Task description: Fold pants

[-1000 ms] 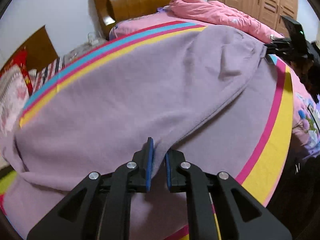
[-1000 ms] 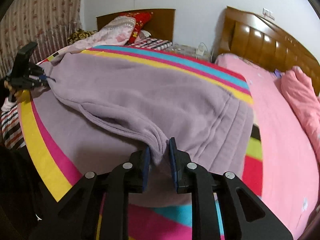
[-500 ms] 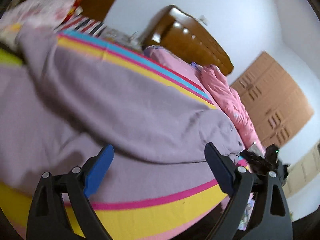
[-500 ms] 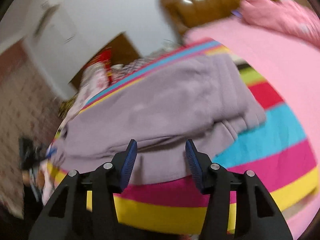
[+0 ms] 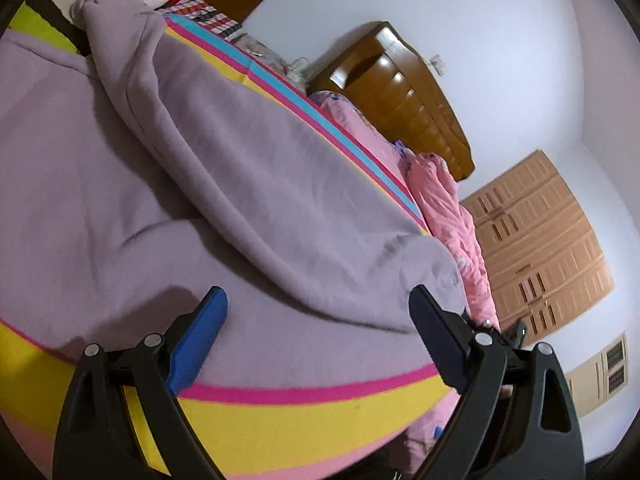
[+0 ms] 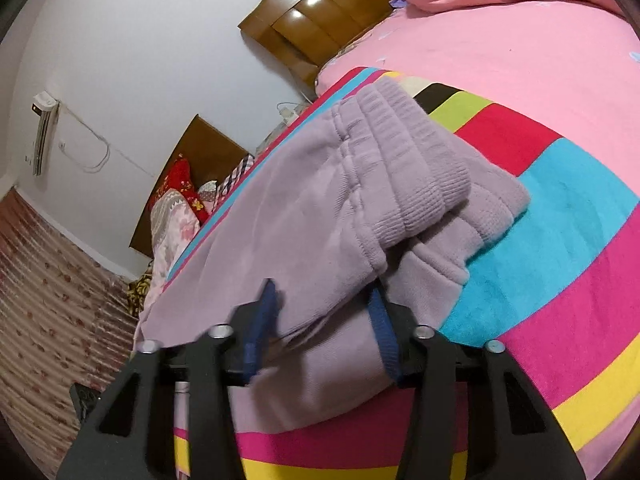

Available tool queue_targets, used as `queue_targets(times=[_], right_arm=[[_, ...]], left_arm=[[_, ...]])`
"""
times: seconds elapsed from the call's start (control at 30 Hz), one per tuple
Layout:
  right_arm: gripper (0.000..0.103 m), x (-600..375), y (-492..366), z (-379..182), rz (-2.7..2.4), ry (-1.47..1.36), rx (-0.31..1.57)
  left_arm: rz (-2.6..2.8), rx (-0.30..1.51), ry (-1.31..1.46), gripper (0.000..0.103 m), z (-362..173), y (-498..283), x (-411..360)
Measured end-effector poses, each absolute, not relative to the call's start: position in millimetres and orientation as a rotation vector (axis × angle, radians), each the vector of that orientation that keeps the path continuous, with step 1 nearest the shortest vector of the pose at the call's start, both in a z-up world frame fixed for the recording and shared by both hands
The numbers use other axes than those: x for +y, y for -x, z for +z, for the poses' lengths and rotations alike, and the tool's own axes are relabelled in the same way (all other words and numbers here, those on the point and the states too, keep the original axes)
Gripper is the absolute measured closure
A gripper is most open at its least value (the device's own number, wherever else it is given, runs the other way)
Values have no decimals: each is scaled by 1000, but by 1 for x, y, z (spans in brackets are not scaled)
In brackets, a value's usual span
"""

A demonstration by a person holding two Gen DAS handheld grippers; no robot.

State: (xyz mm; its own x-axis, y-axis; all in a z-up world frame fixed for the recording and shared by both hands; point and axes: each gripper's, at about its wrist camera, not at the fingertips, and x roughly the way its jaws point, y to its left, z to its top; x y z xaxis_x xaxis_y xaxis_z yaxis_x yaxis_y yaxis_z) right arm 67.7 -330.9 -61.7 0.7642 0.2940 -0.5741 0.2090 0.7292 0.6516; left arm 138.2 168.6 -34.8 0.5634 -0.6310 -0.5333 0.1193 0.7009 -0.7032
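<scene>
Lilac fleece pants lie on a striped blanket on the bed, one leg folded over the other. In the right wrist view the ribbed waistband lies doubled at the right end of the pants. My left gripper is wide open and empty, just above the front edge of the pants. My right gripper is open, with the folded pants edge between its blue pads. The pads do not squeeze the cloth.
A pink quilt and a wooden headboard lie beyond the pants. Pillows sit at the far left end. A wooden wardrobe stands behind. The bed's front edge runs just below both grippers.
Both grippers were shut on the pants a second ago. They have opened and let go, tilted and pulled back a little. The folded leg now rests on the lower leg.
</scene>
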Motion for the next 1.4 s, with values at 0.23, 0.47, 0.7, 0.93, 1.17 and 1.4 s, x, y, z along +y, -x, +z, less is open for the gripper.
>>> queue_targets(times=[0.23, 0.47, 0.7, 0.93, 1.17, 1.4], right_arm=[[75, -336, -63, -70, 69, -813, 707], [74, -349, -61, -72, 71, -872, 731], [88, -343, -69, -52, 60, -750, 721], [91, -345, -91, 32, 133, -598, 575], [91, -359, -65, -46, 52, -683, 746], [91, -360, -56, -29, 69, -714, 671]], left_arm=[[-401, 927, 735, 23, -44, -175, 172], [-316, 987, 709, 86, -57, -192, 164], [-356, 925, 636, 98, -41, -184, 170], [-471, 653, 548, 98, 65, -150, 169], [-396, 950, 616, 98, -57, -135, 166], [-408, 864, 521, 98, -26, -144, 160]])
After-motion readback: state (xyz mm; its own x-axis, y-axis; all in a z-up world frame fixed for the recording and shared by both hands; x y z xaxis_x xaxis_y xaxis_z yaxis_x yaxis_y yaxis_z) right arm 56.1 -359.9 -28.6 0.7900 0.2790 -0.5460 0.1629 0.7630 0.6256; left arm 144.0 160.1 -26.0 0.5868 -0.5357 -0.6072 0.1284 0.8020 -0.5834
